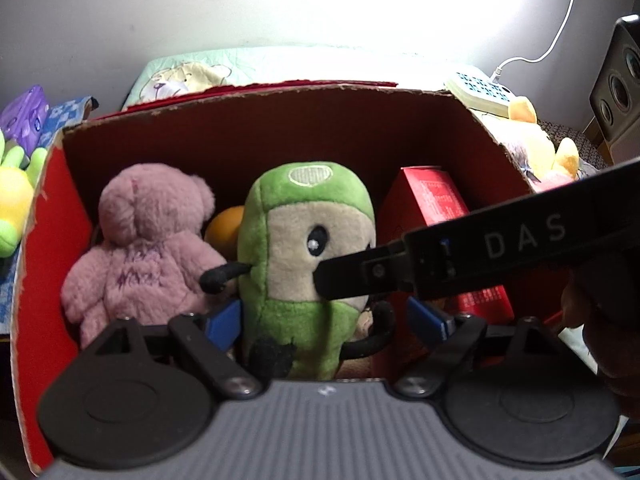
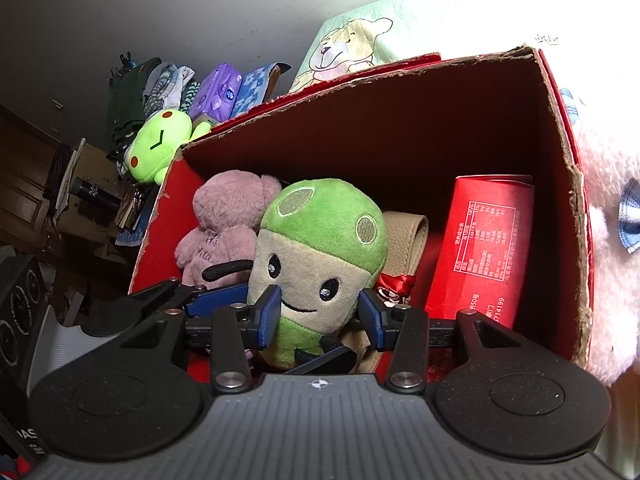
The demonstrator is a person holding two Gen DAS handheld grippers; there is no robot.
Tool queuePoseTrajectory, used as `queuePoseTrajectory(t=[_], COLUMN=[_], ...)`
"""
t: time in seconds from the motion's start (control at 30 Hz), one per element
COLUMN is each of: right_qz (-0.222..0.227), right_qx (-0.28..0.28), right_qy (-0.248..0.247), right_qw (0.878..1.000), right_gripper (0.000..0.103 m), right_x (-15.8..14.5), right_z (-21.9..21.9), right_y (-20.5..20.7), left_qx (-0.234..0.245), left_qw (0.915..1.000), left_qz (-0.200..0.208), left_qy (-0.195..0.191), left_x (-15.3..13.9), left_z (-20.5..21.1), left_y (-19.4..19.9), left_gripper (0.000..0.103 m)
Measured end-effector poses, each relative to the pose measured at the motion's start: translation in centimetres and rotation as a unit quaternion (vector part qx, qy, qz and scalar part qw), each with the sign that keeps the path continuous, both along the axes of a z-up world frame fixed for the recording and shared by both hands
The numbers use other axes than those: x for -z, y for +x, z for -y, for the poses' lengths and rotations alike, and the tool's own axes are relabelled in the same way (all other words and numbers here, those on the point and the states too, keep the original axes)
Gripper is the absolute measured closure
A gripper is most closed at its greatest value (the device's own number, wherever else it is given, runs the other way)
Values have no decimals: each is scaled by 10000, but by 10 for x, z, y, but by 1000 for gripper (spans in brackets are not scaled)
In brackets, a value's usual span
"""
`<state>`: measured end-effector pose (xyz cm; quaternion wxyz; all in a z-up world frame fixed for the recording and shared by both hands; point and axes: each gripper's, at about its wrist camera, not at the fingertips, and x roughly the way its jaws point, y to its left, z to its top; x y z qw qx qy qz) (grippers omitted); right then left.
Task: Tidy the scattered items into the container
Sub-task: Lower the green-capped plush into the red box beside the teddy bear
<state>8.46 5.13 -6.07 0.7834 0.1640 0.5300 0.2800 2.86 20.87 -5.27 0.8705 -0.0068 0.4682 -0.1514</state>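
A green and beige plush figure (image 1: 304,256) stands in the red cardboard box (image 1: 56,200), also in the right wrist view (image 2: 320,256). My left gripper (image 1: 326,322) is open, its blue pads on either side of the plush's lower body, apart from it. My right gripper (image 2: 320,312) is open around the plush's face, its left pad (image 2: 270,308) close to the cheek. In the left wrist view the right gripper's finger (image 1: 360,276) crosses the plush's face. A pink teddy (image 1: 144,244) and a red carton (image 2: 488,252) sit in the box (image 2: 568,184).
A lime plush (image 2: 156,146) lies left of the box, with tissue packs (image 2: 218,92) behind it. A white plush (image 2: 612,264) presses against the box's right wall. A yellow plush (image 1: 536,144), a speaker (image 1: 618,88) and a beige pouch (image 2: 404,236) also show.
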Motion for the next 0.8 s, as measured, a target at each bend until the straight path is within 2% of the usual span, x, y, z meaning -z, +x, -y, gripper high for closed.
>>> queuePoseTrajectory(t=[0.2,0.53,0.8], right_qz=[79,62,-26], right_qx=[28,149,227], right_qy=[-35,26,14], right_qw=[10000,9999,9997], right_gripper=[54,54,54], right_x=[0,-1,-1], right_z=[-4,-5,-5], right_y=[1,-2,-7], left_qx=[70,-81,-173], left_qw=[9998,9997,9993], left_qz=[157,-34,-18], left_qy=[129,219,344], left_x=[-7,-6,-10], left_z=[5,4,8], left_y=[-6,1,-2], left_gripper=[15,15,8])
